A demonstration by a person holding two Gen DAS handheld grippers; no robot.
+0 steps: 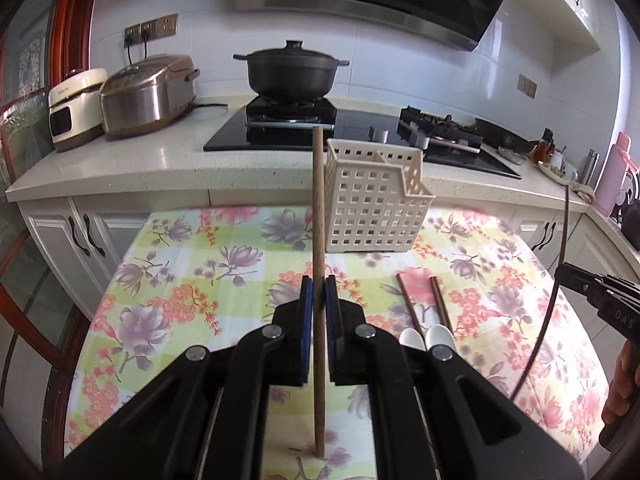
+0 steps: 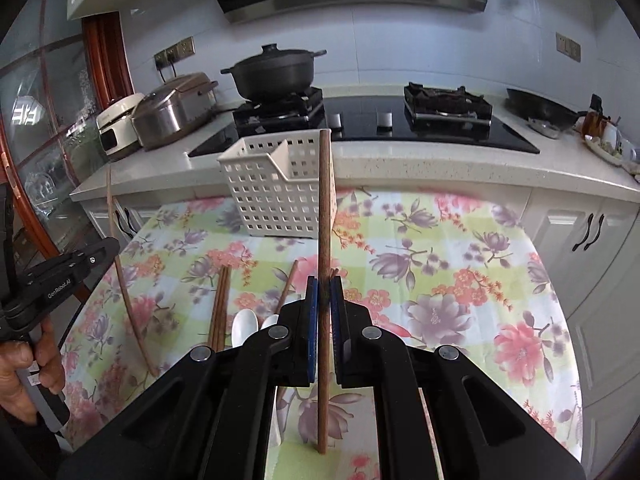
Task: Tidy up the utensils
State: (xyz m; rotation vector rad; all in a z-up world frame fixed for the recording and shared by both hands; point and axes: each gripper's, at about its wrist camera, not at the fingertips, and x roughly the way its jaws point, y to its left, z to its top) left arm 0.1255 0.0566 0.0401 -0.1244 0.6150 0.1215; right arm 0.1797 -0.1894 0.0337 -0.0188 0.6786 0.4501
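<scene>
My left gripper (image 1: 319, 292) is shut on a brown wooden chopstick (image 1: 318, 240) that stands upright, its lower tip on the floral tablecloth. My right gripper (image 2: 324, 294) is shut on another wooden chopstick (image 2: 325, 220), also upright with its tip on the cloth. A cream perforated utensil basket (image 1: 374, 196), divided inside, stands at the table's far edge; it also shows in the right wrist view (image 2: 276, 188). More chopsticks (image 2: 219, 308) and two white spoons (image 2: 245, 326) lie on the cloth between the grippers; they also show in the left wrist view (image 1: 424, 308).
The table with the floral cloth (image 1: 192, 264) stands against a white counter (image 1: 120, 168). On the counter are two rice cookers (image 1: 148, 94), a black hob with a lidded pot (image 1: 294, 70) and a pan (image 2: 540, 110). Cabinet doors flank the table.
</scene>
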